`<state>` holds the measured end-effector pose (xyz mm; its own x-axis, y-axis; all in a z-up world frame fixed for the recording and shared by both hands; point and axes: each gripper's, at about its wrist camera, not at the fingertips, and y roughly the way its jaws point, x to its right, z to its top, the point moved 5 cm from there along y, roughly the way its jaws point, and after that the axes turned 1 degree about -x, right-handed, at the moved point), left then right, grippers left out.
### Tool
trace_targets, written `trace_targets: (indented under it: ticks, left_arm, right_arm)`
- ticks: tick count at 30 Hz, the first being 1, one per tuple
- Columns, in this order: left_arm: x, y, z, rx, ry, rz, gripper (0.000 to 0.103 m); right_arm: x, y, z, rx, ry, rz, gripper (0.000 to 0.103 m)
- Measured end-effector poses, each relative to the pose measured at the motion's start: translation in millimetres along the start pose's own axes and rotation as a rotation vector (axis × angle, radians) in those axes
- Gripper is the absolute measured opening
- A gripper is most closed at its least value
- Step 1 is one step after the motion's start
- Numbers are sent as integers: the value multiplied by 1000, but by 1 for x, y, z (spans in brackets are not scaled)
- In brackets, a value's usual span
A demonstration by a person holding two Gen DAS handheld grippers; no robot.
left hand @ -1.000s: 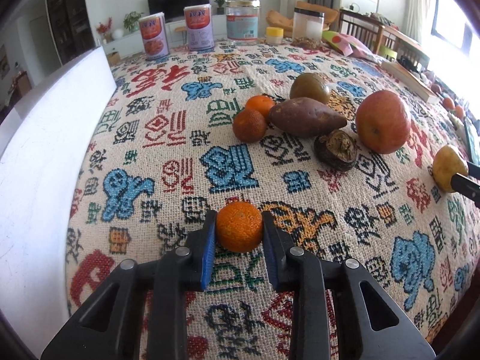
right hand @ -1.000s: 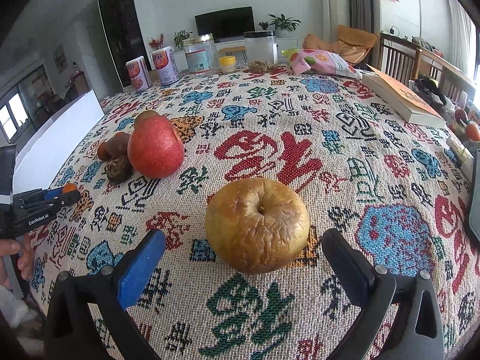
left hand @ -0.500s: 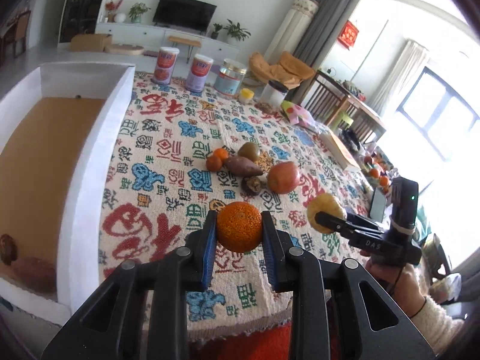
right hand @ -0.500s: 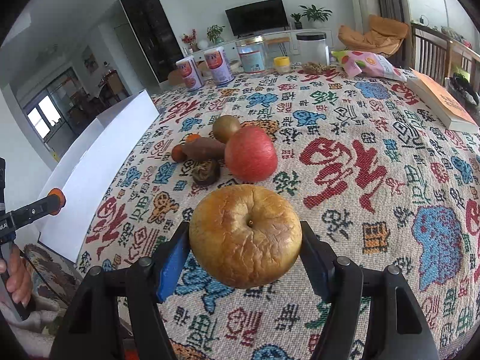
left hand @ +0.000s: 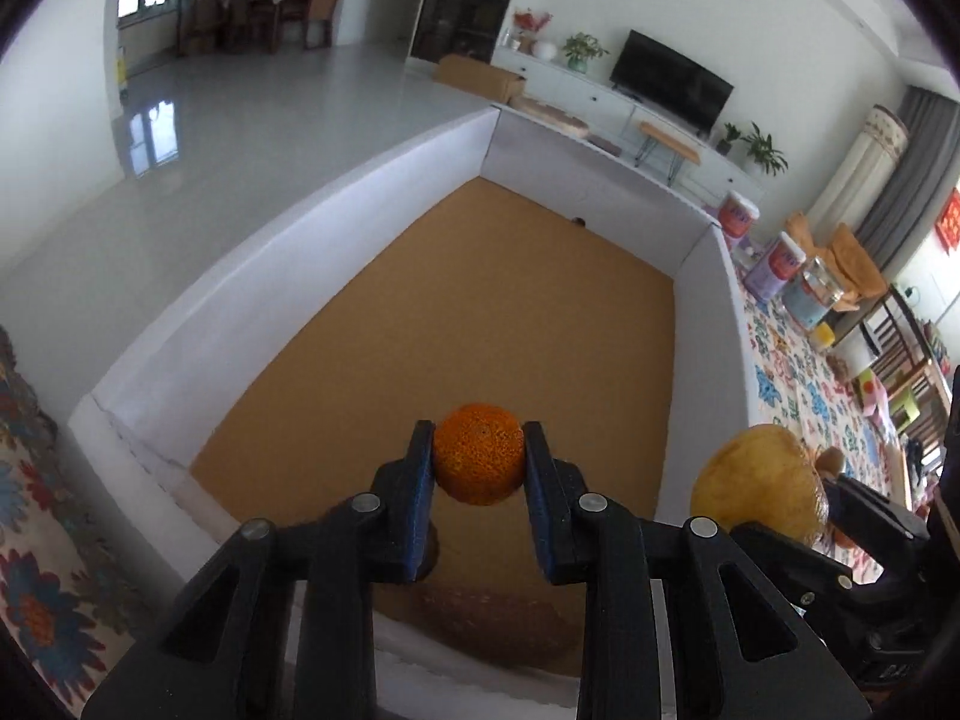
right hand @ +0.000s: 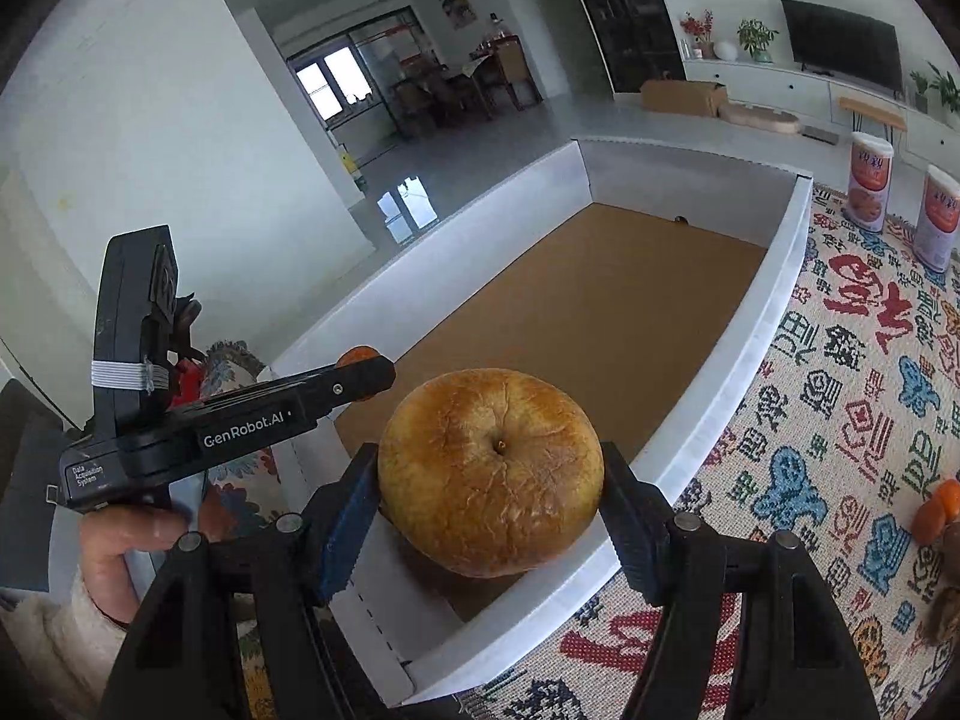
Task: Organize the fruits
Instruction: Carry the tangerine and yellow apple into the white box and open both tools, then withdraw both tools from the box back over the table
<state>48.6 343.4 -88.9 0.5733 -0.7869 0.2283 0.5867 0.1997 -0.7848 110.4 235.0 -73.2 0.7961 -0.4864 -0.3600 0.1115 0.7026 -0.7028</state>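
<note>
My left gripper (left hand: 478, 462) is shut on a small orange tangerine (left hand: 478, 461) and holds it above the near end of a white box with a brown floor (left hand: 288, 312). My right gripper (right hand: 489, 474) is shut on a wrinkled yellow-brown apple (right hand: 489, 471) and holds it over the box's near corner (right hand: 690, 450). The apple also shows in the left wrist view (left hand: 759, 483), to the right of the tangerine. The left gripper shows in the right wrist view (right hand: 360, 369), over the box's left wall. Two brown fruits (left hand: 498, 624) lie in the box under my left gripper, partly hidden.
The patterned tablecloth (right hand: 840, 396) lies right of the box. Two cans (right hand: 870, 183) stand at its far end, and a tangerine (right hand: 939, 510) and a dark fruit (right hand: 945, 606) lie at the right edge. A floral cushion (left hand: 36, 540) sits left of the box.
Both grippers have swung left from over the tablecloth to over the white box, each still carrying its fruit. The right gripper closed on the apple and lifted it off the cloth.
</note>
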Motion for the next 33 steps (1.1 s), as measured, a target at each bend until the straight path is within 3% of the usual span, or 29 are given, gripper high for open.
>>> trace_targets:
  ticks: [3, 5, 7, 9, 13, 15, 18, 21, 23, 25, 28, 33]
  left_arm:
    - [-10, 10, -2, 7, -14, 40, 37]
    - [-13, 11, -1, 17, -24, 55, 69]
    - [-11, 6, 0, 56, -32, 60, 79]
    - [-2, -1, 1, 91, -23, 47, 81]
    - [39, -27, -2, 172, 35, -32, 87]
    - [70, -43, -9, 214, 86, -92, 92]
    - [125, -61, -32, 237, 186, -192, 96]
    - [181, -61, -62, 202, 298, -283, 99]
    - [219, -45, -87, 134, 370, -319, 99]
    - [249, -24, -115, 43, 433, -345, 99]
    - [286, 14, -144, -57, 526, -313, 99]
    - [306, 59, -158, -55, 612, -187, 99]
  right_arm:
    - [-3, 37, -1, -55, -27, -60, 70]
    - [0, 50, -5, -79, -27, -92, 70]
    - [2, 43, -5, -41, -17, -76, 70]
    - [8, 21, -3, 12, -12, -76, 75]
    - [29, -43, -8, 167, -34, -157, 89]
    - [49, -72, -26, 228, -31, -229, 98]
    - [93, -108, -75, 258, 5, -372, 99]
    - [150, -132, -137, 203, 69, -522, 99]
    - [195, -152, -179, 144, 153, -627, 99]
    - [229, -175, -212, 147, 258, -691, 99]
    - [262, -209, -247, 174, 411, -745, 100]
    - [297, -228, -267, 110, 487, -813, 99]
